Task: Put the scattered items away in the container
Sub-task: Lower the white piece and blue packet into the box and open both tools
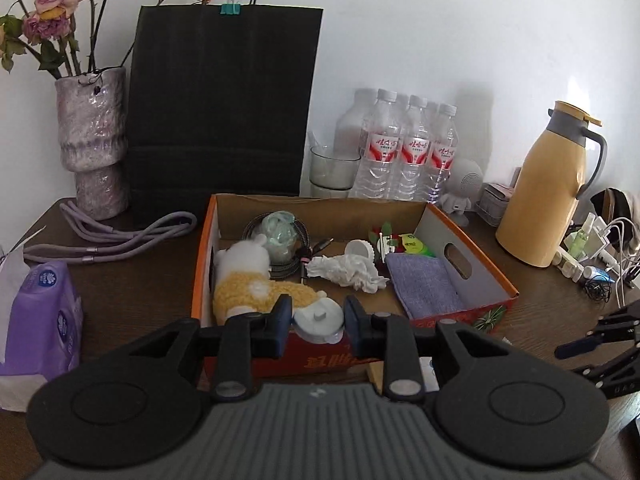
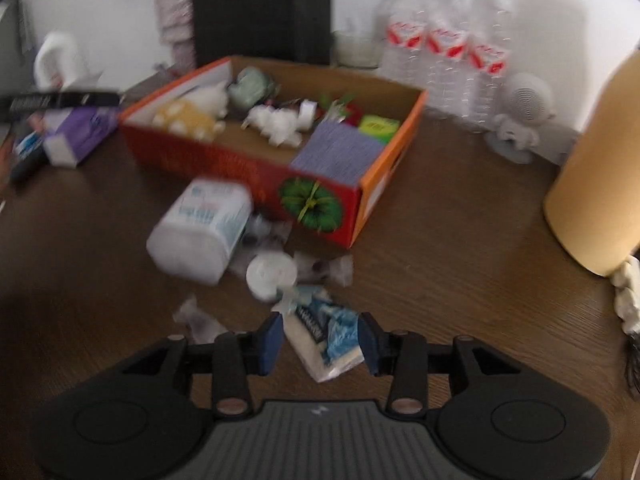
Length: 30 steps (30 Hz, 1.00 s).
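Note:
The orange-red cardboard box (image 1: 460, 260) (image 2: 384, 168) holds a yellow and white plush toy (image 1: 248, 280), a crumpled tissue (image 1: 344, 272), a folded purple cloth (image 1: 424, 284) and a coiled cable (image 1: 288, 268). My left gripper (image 1: 318, 316) is shut on a small white round lid-like piece (image 1: 320, 318), just above the box's near wall. My right gripper (image 2: 320, 338) stands open low over the table, with a blue and white packet (image 2: 324, 332) between its fingers. In front of the box lie a white tissue pack (image 2: 200, 232), a white round cap (image 2: 272, 272) and clear wrappers (image 2: 324, 268). The right wrist view is blurred.
Behind the box stand a black paper bag (image 1: 224, 112), a vase of dried roses (image 1: 92, 144), water bottles (image 1: 412, 152) and a glass (image 1: 332, 168). A yellow jug (image 1: 548, 196) and a tangle of chargers (image 1: 600, 252) stand at the right. A purple tissue pack (image 1: 40, 320) and a lilac cord (image 1: 112, 236) lie at the left.

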Motion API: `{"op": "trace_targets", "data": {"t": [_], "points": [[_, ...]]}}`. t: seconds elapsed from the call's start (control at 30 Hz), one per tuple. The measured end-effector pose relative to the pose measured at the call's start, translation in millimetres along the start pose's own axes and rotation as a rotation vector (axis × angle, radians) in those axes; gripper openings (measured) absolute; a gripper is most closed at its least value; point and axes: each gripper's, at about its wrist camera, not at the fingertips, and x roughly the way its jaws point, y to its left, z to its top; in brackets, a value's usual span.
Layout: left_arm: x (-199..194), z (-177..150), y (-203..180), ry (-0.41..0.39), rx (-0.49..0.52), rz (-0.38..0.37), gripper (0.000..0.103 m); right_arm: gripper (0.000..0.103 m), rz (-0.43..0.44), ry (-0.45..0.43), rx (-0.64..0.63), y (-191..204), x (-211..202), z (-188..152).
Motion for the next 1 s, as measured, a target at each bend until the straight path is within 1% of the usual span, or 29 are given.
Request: {"op": "trace_targets", "data": {"t": [0.07,0.1,0.17,0.23,0.27,0.3,0.33,0.37,0.4,0.43,0.47,0.53,0.6,0.63,0.67,0.7,0.73,0.8,0.9,1.0], "points": [[-6,6,-4,-0.023,0.019,0.001,0.029,0.046,0.024,-0.02,-0.028,-5,9,4],[-8,6,-6,-0.034,0.031,0.007,0.029,0.046,0.02,-0.013,-0.03,-8,14,6],[-11,7,-6,-0.034,0.035,0.016,0.029,0.046,0.026,0.011,-0.043,-13,23,11],[-16,5,-6,-0.028,0.037,0.021,0.029,0.043,0.053,0.061,-0.042,-16,33,13],[-19,4,-5,-0.027,0.043,0.027,0.029,0.041,0.059,0.068,-0.034,-16,33,12],[-21,3,-5,-0.025,0.05,0.033,0.029,0.032,0.06,0.062,-0.019,-17,31,12],[-23,2,-4,-0.021,0.054,0.037,0.029,0.027,0.062,0.061,-0.004,-17,29,10],[-24,2,-4,-0.016,0.055,0.039,0.029,0.017,0.066,0.055,0.005,-16,26,8],[-25,4,-3,-0.011,0.055,0.038,0.029,0.013,0.059,0.048,0.011,-14,21,6],[-26,7,-3,-0.007,0.056,0.033,0.029,0.012,0.041,0.044,0.012,-10,16,6],[-28,12,-2,-0.009,0.056,0.024,0.029,0.012,0.026,0.029,0.007,-6,6,9],[-34,27,-1,-0.039,0.037,0.005,0.029,0.012,0.028,-0.05,0.002,0,-23,21],[-37,46,0,-0.071,0.008,-0.015,0.029,0.012,0.048,-0.147,0.015,1,-57,44],[-34,57,-2,-0.076,-0.005,-0.02,0.029,0.012,0.052,-0.189,0.036,-1,-71,59],[-26,67,-4,-0.065,-0.016,-0.026,0.029,0.012,0.056,-0.22,0.071,-4,-80,75],[-14,78,-5,-0.036,-0.033,-0.038,0.029,0.012,0.063,-0.236,0.119,-10,-84,92],[3,86,-7,0.012,-0.056,-0.049,0.029,0.012,0.074,-0.24,0.174,-16,-83,109],[42,95,-12,0.137,-0.097,-0.049,0.029,0.012,0.101,-0.216,0.27,-29,-67,139],[98,94,-21,0.262,-0.092,-0.023,0.029,0.012,0.122,-0.134,0.375,-46,-20,172],[146,79,-21,0.392,-0.112,-0.02,0.029,0.012,0.141,-0.036,0.46,-49,34,185]]}}
